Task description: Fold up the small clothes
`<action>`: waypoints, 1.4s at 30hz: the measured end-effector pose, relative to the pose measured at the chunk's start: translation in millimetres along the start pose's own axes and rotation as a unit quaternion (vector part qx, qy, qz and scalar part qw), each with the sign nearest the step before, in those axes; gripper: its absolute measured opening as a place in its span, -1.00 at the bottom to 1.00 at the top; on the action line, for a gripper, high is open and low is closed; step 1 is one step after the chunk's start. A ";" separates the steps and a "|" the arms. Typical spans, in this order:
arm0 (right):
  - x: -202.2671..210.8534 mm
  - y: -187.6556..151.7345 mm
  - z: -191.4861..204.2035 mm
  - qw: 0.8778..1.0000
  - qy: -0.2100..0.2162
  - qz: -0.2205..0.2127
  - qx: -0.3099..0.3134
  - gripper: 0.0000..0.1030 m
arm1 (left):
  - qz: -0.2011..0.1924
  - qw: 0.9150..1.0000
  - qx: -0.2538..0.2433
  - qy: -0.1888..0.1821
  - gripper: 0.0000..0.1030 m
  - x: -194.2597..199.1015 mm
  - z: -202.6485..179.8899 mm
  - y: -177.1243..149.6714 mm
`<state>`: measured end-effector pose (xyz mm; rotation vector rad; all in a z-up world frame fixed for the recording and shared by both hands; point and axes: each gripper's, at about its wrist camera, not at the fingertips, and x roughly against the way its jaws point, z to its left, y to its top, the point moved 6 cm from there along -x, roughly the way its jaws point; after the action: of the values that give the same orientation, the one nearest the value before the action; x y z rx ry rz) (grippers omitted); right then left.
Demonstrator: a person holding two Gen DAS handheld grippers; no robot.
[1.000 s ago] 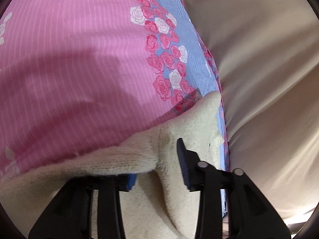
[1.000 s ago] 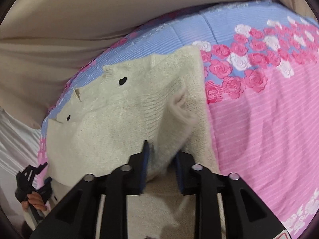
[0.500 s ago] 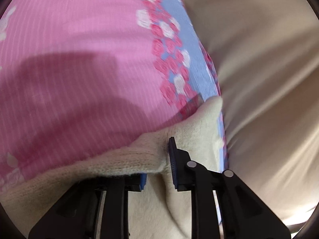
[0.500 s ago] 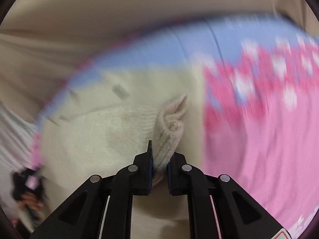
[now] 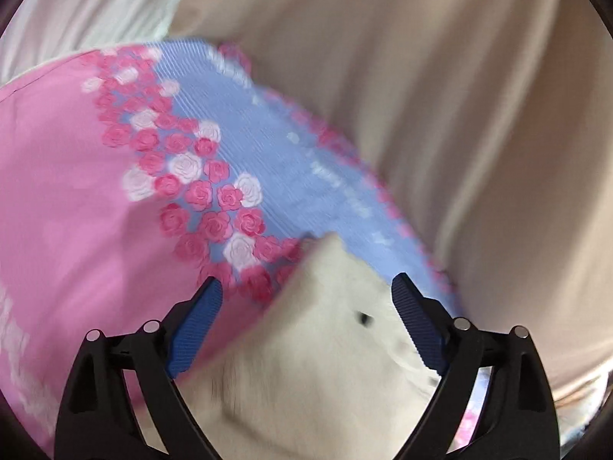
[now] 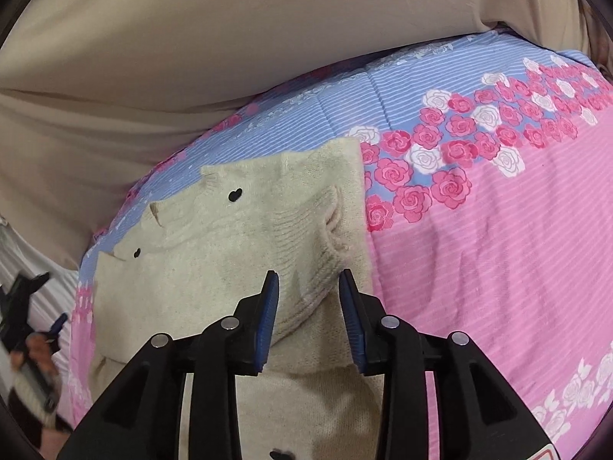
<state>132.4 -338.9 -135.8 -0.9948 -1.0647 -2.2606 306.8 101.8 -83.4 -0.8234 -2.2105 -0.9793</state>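
Observation:
A small cream knitted sweater (image 6: 237,237) with black heart marks lies on a pink and blue rose-print bedspread (image 6: 498,230). In the right wrist view a sleeve lies folded across its body. My right gripper (image 6: 308,287) is open just above the sleeve's cuff, holding nothing. My left gripper (image 5: 306,299) is wide open over a corner of the sweater (image 5: 337,326), which is blurred there. The left gripper also shows at the far left of the right wrist view (image 6: 27,306).
A beige sheet (image 6: 191,57) covers the area beyond the bedspread's blue edge. In the left wrist view the same beige sheet (image 5: 459,96) fills the right side and a white cloth (image 5: 95,7) lies at the top left.
Both grippers were shut on sweater cloth half a second ago and have opened and let go. The sleeve now lies flat on the sweater. The left gripper has pulled back.

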 end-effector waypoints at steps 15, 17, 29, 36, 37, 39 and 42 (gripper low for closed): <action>-17.6 20.7 -0.7 1.000 -0.015 0.009 0.011 -0.20 | 0.056 0.998 -0.028 0.030 -1.00 -93.1 38.3 40.6; -31.6 27.5 4.4 1.000 -0.013 0.020 0.017 0.05 | 0.071 0.997 -0.019 0.015 -0.99 -94.2 40.6 37.2; -41.0 43.9 -0.4 0.998 -0.045 -0.012 0.047 -0.73 | 0.057 0.987 -0.130 0.074 -1.00 -101.9 14.1 35.1; 18.4 9.4 -27.0 1.000 -0.020 -0.021 0.000 -0.26 | 0.075 0.990 -0.119 0.017 -0.29 -31.4 41.9 18.7; 29.3 -1.5 -31.9 1.000 -0.017 -0.018 -0.003 -0.16 | 0.070 0.989 -0.126 0.026 0.23 -13.2 49.3 9.4; 48.3 -33.0 -45.5 1.000 -0.024 0.000 -0.005 -0.07 | 0.055 0.989 -0.132 0.027 0.34 30.5 72.5 -19.1; 73.4 -91.8 -67.2 0.998 -0.031 0.046 -0.013 -0.07 | 0.077 0.986 -0.138 0.045 0.36 74.7 115.7 -73.1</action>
<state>-1.8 -343.5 -152.7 -1.1086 -0.9969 -2.1864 176.6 175.6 -127.2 -1.0348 -1.9280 -1.2371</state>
